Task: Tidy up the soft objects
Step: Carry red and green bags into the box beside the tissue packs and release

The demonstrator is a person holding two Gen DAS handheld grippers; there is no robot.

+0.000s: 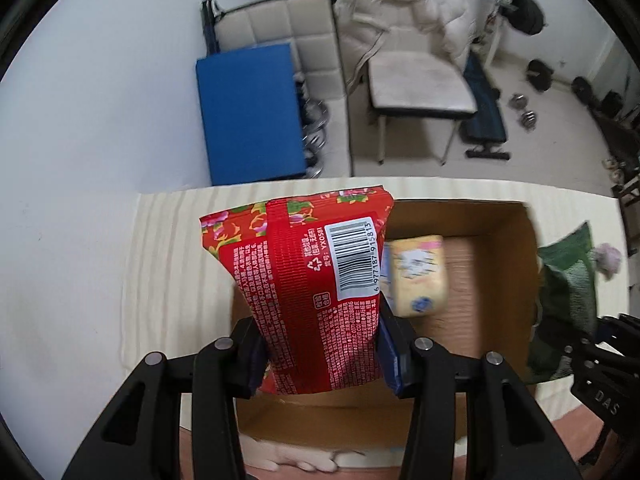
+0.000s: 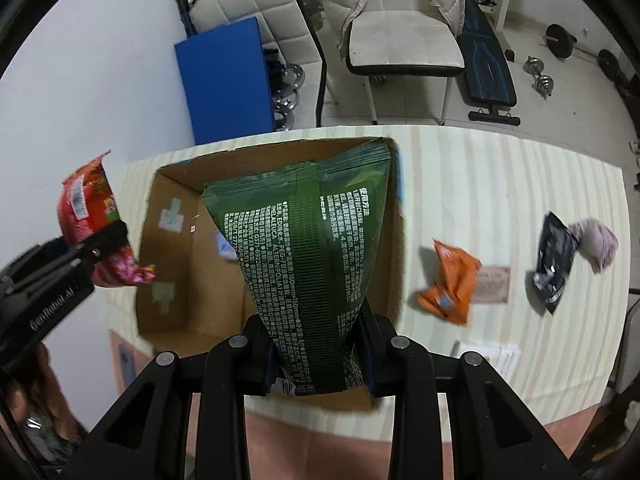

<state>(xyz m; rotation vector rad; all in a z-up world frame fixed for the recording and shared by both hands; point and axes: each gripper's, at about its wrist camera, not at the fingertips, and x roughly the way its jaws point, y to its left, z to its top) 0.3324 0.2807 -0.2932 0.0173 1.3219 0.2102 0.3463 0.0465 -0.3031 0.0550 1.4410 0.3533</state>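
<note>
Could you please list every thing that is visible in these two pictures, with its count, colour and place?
cardboard box: one, brown, open, on the table
red pack: one, red with flowers, held over the box's left side
green pack: one, dark green, held over the box
yellow pack: one, pale yellow, inside the box
orange pack: one, orange, on the table right of the box
black pack: one, black, on the table far right
pink cloth: one, dusty pink, touching the black pack
table: one, cream striped cover
chair: one, white, behind the table
left gripper: black, shut on the red pack
right gripper: black, shut on the green pack
</note>
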